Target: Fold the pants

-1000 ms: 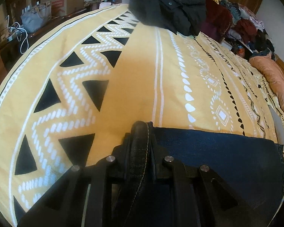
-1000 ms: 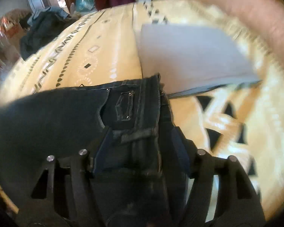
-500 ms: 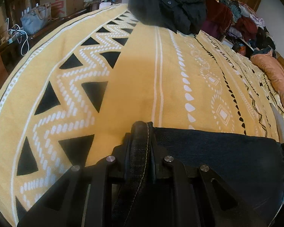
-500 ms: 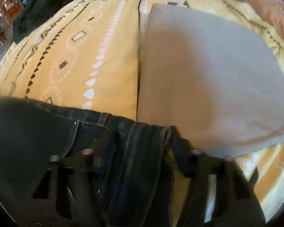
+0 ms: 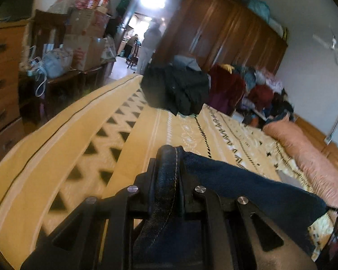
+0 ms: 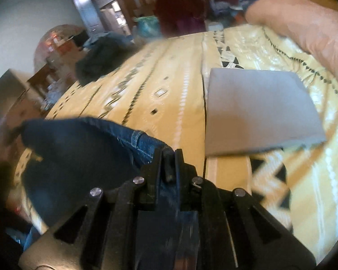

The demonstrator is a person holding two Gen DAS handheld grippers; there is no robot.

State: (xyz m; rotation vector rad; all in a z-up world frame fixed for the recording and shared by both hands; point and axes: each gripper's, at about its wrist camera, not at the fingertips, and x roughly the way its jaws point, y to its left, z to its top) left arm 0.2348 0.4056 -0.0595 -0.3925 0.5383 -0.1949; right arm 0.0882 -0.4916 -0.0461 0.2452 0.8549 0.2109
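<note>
Dark blue jeans (image 5: 247, 182) hang stretched between my two grippers above the yellow patterned bedspread (image 5: 83, 139). My left gripper (image 5: 169, 155) is shut on a thick stitched edge of the jeans, which bulges up between its fingers. In the right wrist view the jeans (image 6: 78, 155) sag to the left, and my right gripper (image 6: 169, 157) is shut on their denim edge, the cloth pinched between the two pads. The lower part of the jeans is hidden below both grippers.
A flat grey folded cloth (image 6: 256, 110) lies on the bed right of the jeans. A pink bolster (image 5: 304, 155) runs along the far side. A dark jacket (image 5: 182, 90) and piled clothes (image 5: 254, 90) sit at the bed's far end. Drawers (image 5: 2, 72) and boxes stand left.
Both grippers rose off the bed, lifting the jeans with them. The right gripper's jaws closed from wide around the waistband to tight on the denim. Both views tilted up toward the room.
</note>
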